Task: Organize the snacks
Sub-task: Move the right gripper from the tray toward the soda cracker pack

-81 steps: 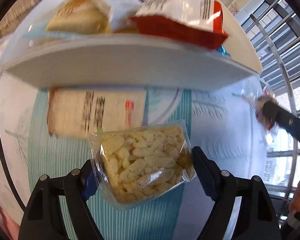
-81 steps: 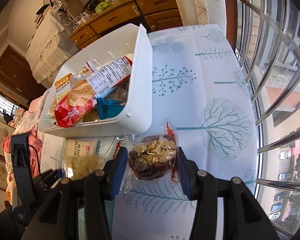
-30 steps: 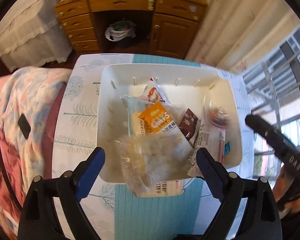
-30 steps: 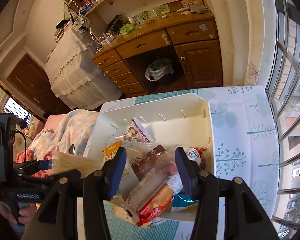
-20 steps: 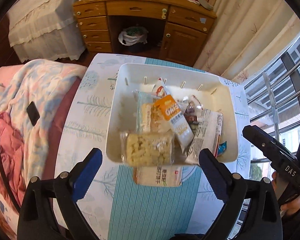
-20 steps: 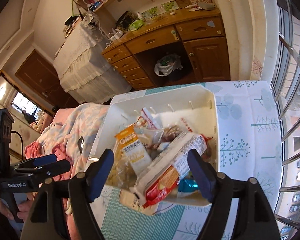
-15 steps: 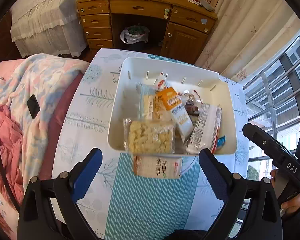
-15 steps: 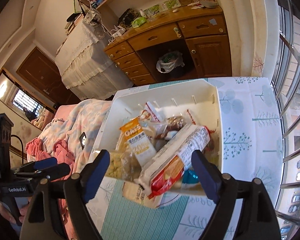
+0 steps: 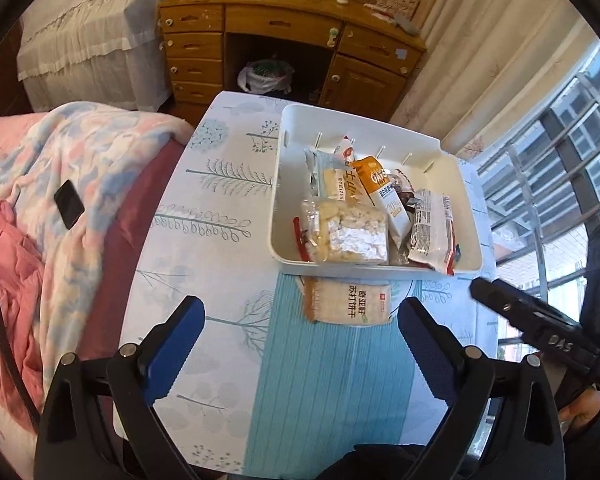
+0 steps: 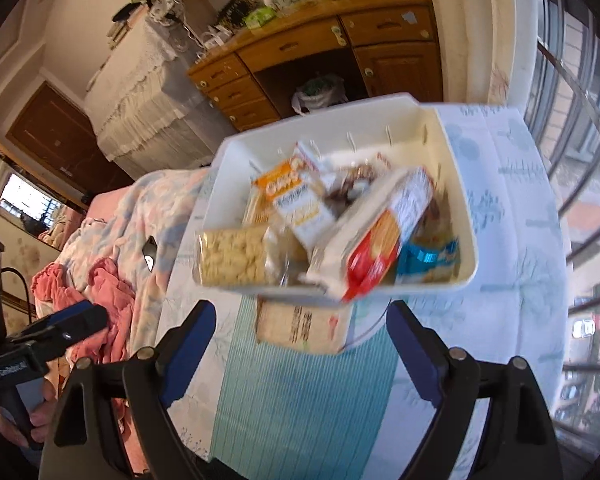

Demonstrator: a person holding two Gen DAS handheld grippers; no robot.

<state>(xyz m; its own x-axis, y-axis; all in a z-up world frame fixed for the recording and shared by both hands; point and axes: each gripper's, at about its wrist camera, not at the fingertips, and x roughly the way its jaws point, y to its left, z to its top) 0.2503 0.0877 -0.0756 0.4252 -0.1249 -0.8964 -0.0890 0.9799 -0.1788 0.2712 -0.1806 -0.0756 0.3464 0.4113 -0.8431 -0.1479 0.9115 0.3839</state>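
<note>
A white bin (image 9: 284, 184) on the table holds several snack packs. A clear bag of puffed rice (image 9: 346, 236) leans at its near left corner, beside an orange oats pack (image 9: 384, 196), a dark nut bag (image 9: 404, 192) and a red-and-white biscuit pack (image 9: 432, 228). A cracker pack (image 9: 348, 304) lies on the cloth just in front of the bin. My left gripper (image 9: 300, 306) hangs open and empty above the table, short of the crackers. My right gripper (image 10: 300, 308) is also open and empty, over the cracker pack (image 10: 300, 328) and short of the bin (image 10: 456, 152).
A bed with a floral blanket (image 9: 80, 168) and a black phone (image 9: 69, 204) borders the table's left side. A wooden desk (image 9: 284, 40) stands behind. Window bars (image 9: 540, 184) run along the right. A teal striped cloth (image 9: 332, 380) covers the near table.
Both grippers have drawn back from the bin. The puffed rice bag dropped from the left gripper into the bin. The right gripper opened and let its dark nut bag into the bin.
</note>
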